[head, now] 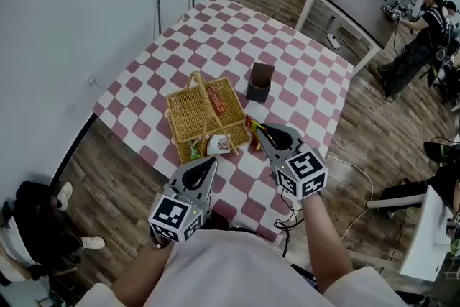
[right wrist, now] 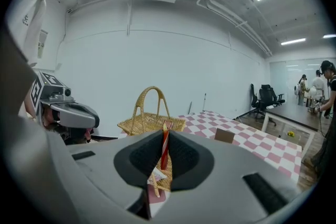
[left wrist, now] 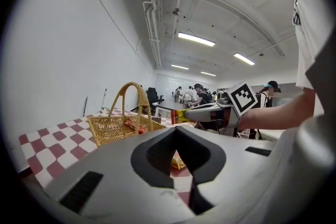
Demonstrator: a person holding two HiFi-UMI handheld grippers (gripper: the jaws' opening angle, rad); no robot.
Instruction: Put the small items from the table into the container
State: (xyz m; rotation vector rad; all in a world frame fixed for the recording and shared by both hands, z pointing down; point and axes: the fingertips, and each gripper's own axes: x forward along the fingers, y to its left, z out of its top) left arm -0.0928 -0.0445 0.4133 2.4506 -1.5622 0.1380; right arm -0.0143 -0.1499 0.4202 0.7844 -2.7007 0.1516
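Observation:
A wicker basket (head: 188, 113) with a tall handle stands on the checked tablecloth (head: 302, 75). A red packet (head: 218, 103) and a white packet (head: 220, 145) lie in it. My right gripper (head: 260, 131) hovers just right of the basket's near corner, shut on a thin red-and-yellow snack packet (right wrist: 165, 147) that stands edge-on between its pads. The left gripper view shows the same packet (left wrist: 181, 115) sticking out of that gripper. My left gripper (head: 209, 165) is near the table's front edge below the basket, its tips together and holding nothing. Another orange packet (left wrist: 177, 161) lies on the cloth beyond it.
A dark brown box (head: 260, 81) stands on the table right of the basket. A grey desk (head: 345, 0) and several people are at the back right. A bag and shoes lie on the wooden floor (head: 108, 183) at left.

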